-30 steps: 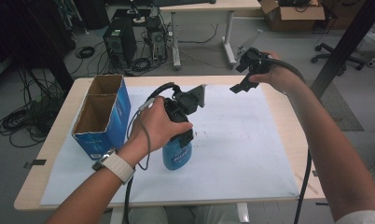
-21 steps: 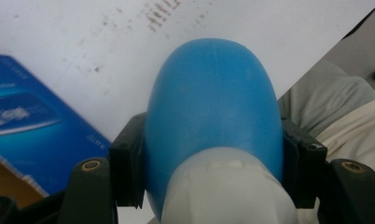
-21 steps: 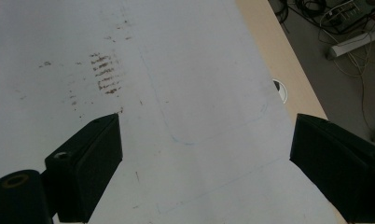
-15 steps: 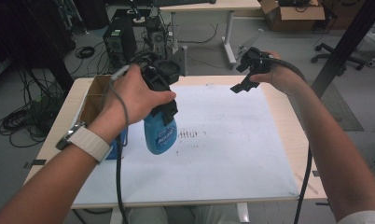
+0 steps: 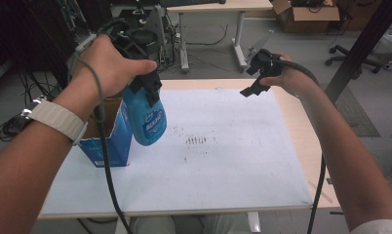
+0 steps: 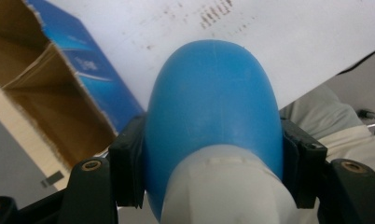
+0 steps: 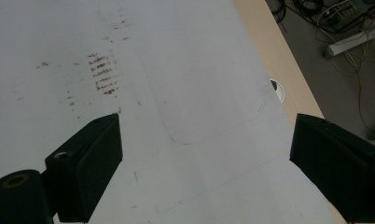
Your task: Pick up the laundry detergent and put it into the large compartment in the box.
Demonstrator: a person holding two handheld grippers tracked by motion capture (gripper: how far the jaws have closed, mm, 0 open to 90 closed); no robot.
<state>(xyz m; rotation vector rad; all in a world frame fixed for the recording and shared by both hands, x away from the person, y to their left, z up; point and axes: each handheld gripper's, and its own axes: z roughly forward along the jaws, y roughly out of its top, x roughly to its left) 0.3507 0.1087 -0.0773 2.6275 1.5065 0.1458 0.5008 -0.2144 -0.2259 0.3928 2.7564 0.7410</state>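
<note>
Both jaws of the left gripper (image 5: 144,87) clamp the blue bottle (image 5: 146,114) beside the box (image 5: 111,146) rim.

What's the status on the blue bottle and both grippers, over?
Left gripper shut on blue bottle, held in the air beside the open blue box. Right gripper open, empty, over the white sheet. Nothing between bottle and box.

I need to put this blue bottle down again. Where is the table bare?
The white sheet is bare from the smudged marks to its right and near edges. It is crowded at the left: the open blue cardboard box stands there.
</note>
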